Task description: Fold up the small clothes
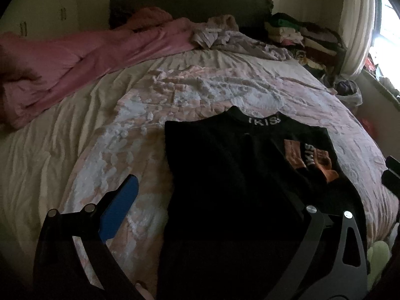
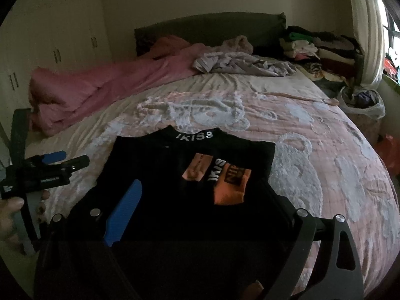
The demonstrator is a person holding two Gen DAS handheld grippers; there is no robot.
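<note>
A small black top [image 1: 232, 175] with "IKISS" on its collar and an orange print lies flat on the bed; it also shows in the right wrist view [image 2: 175, 175]. My left gripper [image 1: 212, 190] is open, hovering over the top's left half, its blue pad [image 1: 120, 205] over the bedspread left of the edge. My right gripper [image 2: 207, 205] is open above the top's lower part, its blue pad [image 2: 123, 215] over the left side. The left gripper [image 2: 65, 161] appears at the left of the right wrist view, held by a hand.
The bed has a pink-and-white patterned bedspread [image 2: 312, 150]. A pink blanket [image 2: 105, 90] and a grey crumpled garment [image 2: 245, 63] lie near the headboard. Stacked folded clothes [image 2: 322, 47] sit at the back right. A bag [image 2: 362, 100] stands beside the bed's right edge.
</note>
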